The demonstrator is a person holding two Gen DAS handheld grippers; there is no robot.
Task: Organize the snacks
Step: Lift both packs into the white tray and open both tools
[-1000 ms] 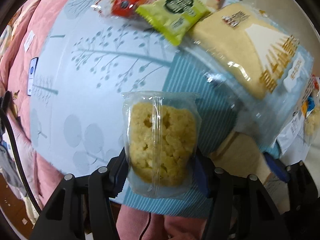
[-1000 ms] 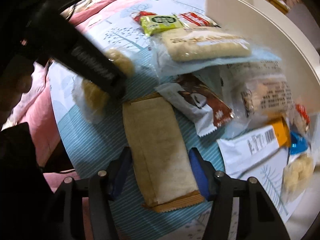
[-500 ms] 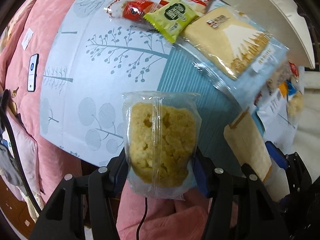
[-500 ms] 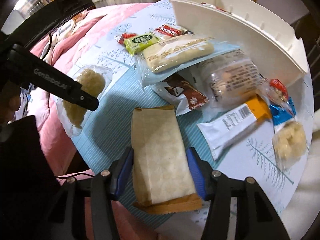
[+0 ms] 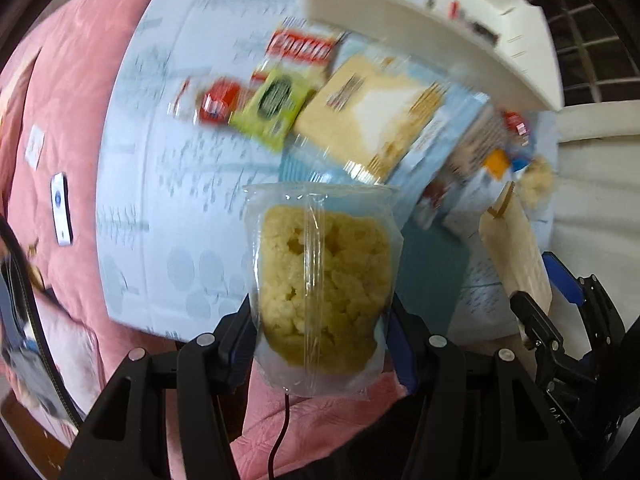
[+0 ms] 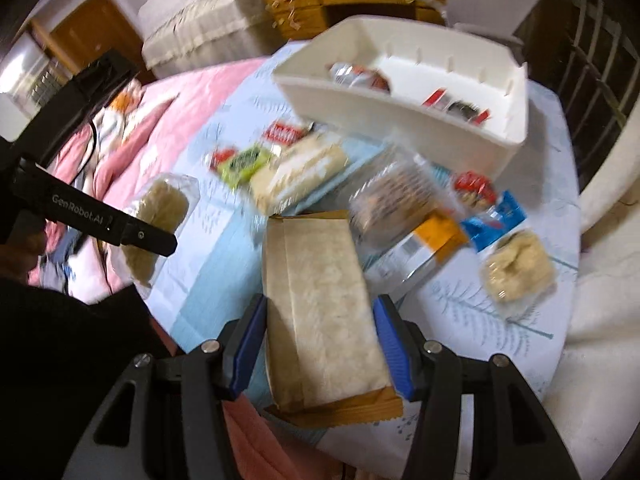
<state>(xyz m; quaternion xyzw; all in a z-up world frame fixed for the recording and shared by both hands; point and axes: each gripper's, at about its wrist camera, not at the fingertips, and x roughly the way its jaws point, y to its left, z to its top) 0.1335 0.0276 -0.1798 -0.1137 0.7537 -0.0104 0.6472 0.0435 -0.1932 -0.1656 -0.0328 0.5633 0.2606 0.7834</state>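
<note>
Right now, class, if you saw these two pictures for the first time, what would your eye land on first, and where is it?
First, the two held snacks: the left gripper is shut on a clear-wrapped yellow rice cake, and the right gripper on a long tan packet, both above the table's near edge. Behind them a heap of bright wrappers covers the pale blue tablecloth, and a white bin at the far side holds a few packets.

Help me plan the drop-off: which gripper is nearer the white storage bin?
Right, going by its own view. The right gripper, shut on the tan packet, faces the white storage bin; the left gripper, holding the yellow snack, sits farther out by the table edge.
</note>
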